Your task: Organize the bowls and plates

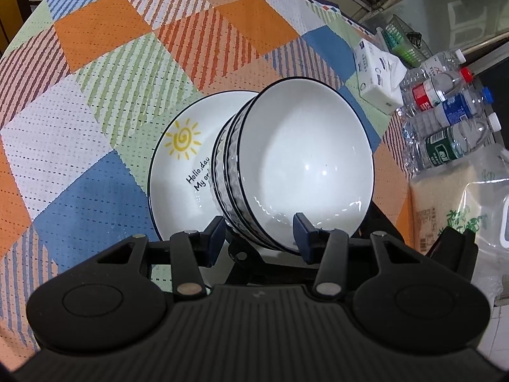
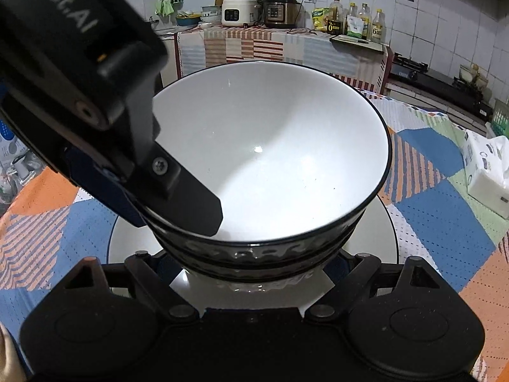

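Left wrist: left tool (image 1: 262, 232) clamps stacked bowls' (image 1: 305, 162) rim, apparently above plate (image 1: 178, 165).

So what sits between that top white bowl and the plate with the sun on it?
More nested bowls, their dark rims showing just under the top bowl and above the sun plate. The left wrist view shows it best.

A patchwork cloth (image 1: 133, 73) in orange, blue, green and white covers the desk. Behind it a white-tiled wall (image 2: 429, 22) runs above a counter (image 2: 286, 47) draped in striped cloth, carrying a rice cooker (image 2: 237, 12), a pressure cooker (image 2: 281, 9) and oil bottles (image 2: 356, 19). A gas stove (image 2: 410, 63) sits to the right. Water bottles (image 1: 445, 117) lie beside a tissue pack (image 1: 378, 76).
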